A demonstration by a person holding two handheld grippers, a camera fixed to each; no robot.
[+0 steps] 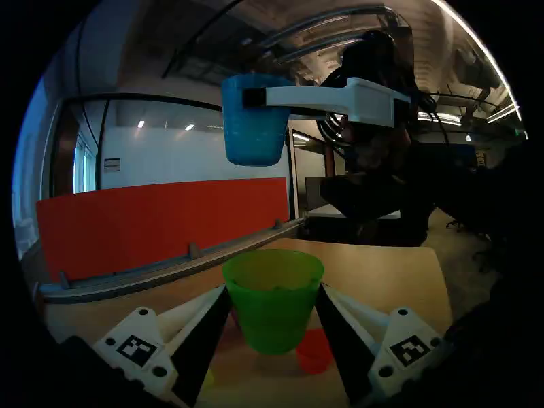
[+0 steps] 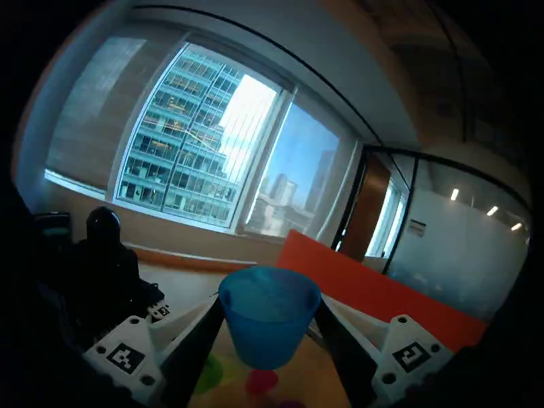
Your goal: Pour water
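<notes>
My left gripper (image 1: 273,294) is shut on a translucent green cup (image 1: 273,306), which stands upright just above the wooden table (image 1: 381,272). Higher up and farther off, a blue cup (image 1: 253,129) hangs upright in the other gripper (image 1: 262,98), whose white body reaches in from the right. In the right gripper view that blue cup (image 2: 269,316) sits upright between the fingers of my right gripper (image 2: 269,306), which is shut on it. I cannot tell whether either cup holds water.
A red cup (image 1: 314,350) lies on the table beside the green one. Green (image 2: 209,372) and red (image 2: 262,381) items lie below the blue cup. An orange partition (image 1: 163,224) borders the table's far side. A person in dark clothing (image 1: 381,156) stands behind.
</notes>
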